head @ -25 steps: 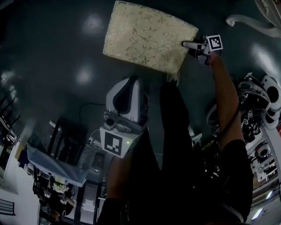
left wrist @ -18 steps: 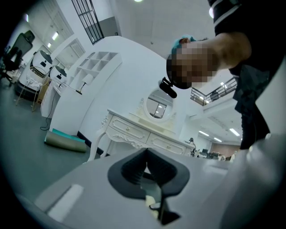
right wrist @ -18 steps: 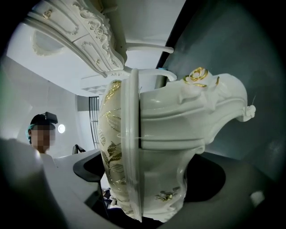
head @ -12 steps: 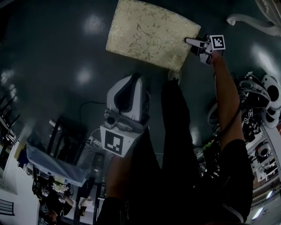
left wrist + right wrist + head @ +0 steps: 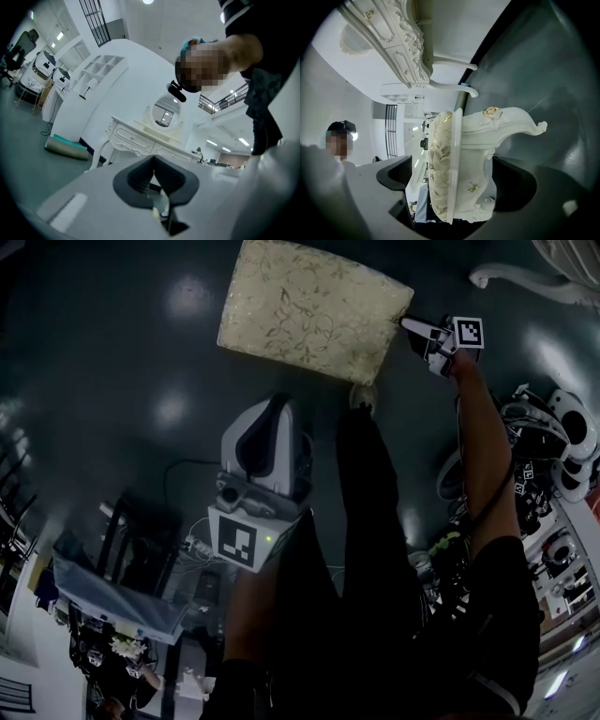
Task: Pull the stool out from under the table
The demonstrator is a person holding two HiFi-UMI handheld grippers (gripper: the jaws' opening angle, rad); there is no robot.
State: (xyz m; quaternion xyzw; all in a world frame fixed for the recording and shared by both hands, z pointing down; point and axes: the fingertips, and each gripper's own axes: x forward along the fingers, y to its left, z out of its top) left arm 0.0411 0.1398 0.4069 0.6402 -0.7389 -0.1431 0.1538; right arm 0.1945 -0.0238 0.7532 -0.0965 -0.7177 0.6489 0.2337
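left gripper [image 5: 153,176] is close to the person's body, jaws closed on nothing. farther off, the stool [image 5: 309,310] stands on the dark floor [image 5: 112,334]. right gripper [image 5: 419,331] straddles its right edge, jaws wide apart, not pressing. white table leg [image 5: 525,282] at far right.

Head view's pretty dim, ceiling lights glaring off the dark floor [image 5: 103,362]; gripper views brighter, fisheye-warped, black corners.

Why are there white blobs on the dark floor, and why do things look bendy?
Head view: lights glare off the shiny floor. Right gripper view: the wide lens bends the stool and darkens the corners. Left gripper view: same dark, rounded edges.
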